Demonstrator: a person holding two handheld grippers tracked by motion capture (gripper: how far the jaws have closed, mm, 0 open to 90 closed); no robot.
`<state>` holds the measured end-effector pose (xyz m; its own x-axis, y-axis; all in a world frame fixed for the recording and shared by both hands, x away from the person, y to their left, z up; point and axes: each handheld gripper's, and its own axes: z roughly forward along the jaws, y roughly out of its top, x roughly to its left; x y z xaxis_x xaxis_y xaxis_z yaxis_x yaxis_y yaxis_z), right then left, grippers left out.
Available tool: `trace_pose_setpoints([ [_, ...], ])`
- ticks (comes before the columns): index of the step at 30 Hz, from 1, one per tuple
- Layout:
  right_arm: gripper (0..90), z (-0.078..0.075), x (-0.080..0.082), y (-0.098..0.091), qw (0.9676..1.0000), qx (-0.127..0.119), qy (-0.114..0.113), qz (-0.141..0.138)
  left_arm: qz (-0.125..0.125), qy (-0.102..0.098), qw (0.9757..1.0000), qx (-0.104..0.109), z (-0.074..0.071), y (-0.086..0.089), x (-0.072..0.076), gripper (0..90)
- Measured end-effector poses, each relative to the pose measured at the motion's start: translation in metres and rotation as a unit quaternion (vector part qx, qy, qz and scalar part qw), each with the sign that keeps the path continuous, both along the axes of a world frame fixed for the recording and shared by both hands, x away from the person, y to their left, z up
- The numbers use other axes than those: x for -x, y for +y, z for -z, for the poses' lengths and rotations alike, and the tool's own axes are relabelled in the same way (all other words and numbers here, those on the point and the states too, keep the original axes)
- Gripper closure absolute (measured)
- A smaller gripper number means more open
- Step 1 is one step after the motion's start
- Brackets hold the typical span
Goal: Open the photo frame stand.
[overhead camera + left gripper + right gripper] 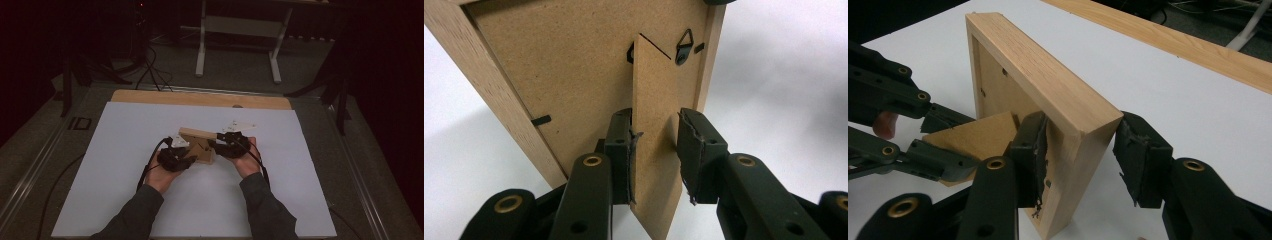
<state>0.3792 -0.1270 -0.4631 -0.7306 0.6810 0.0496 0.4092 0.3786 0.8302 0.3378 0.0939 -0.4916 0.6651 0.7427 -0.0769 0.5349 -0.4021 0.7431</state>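
A light wooden picture frame stands upright in the middle of the white sheet, its fibreboard back toward me. The fold-out stand juts from that back. My left gripper is shut on the stand across its width, a pad on each edge. In the right gripper view the same stand sits between the left gripper's two jaws. My right gripper is shut on the frame's upper corner, one pad on the back side, one on the front. From above, the left gripper and right gripper flank the frame.
The white sheet covers a table with a bare wooden strip along its far edge. A metal hanger loop sits near the back's top. Another table's white legs and floor cables lie beyond.
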Motion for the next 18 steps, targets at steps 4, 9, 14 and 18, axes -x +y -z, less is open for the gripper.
trace_pose_setpoints([
  [4,55.9,-0.001,0.002,0.001,1.0000,0.001,-0.003,-0.005,0.001,-0.002,1.0000,0.005,0.001,0.002,0.001,69.8],
  [9,55.7,-0.002,0.006,0.004,0.9998,0.010,-0.009,-0.011,0.002,-0.019,0.9998,-0.003,-0.001,0.001,0.005,70.5],
  [14,55.7,-0.003,0.011,0.005,0.9994,0.024,-0.017,-0.019,0.002,-0.020,0.9998,0.007,-0.001,0.002,0.006,70.7],
  [18,55.8,-0.003,0.014,0.006,0.9992,0.028,-0.020,-0.023,0.002,-0.025,0.9997,0.007,-0.001,0.002,0.007,71.3],
])
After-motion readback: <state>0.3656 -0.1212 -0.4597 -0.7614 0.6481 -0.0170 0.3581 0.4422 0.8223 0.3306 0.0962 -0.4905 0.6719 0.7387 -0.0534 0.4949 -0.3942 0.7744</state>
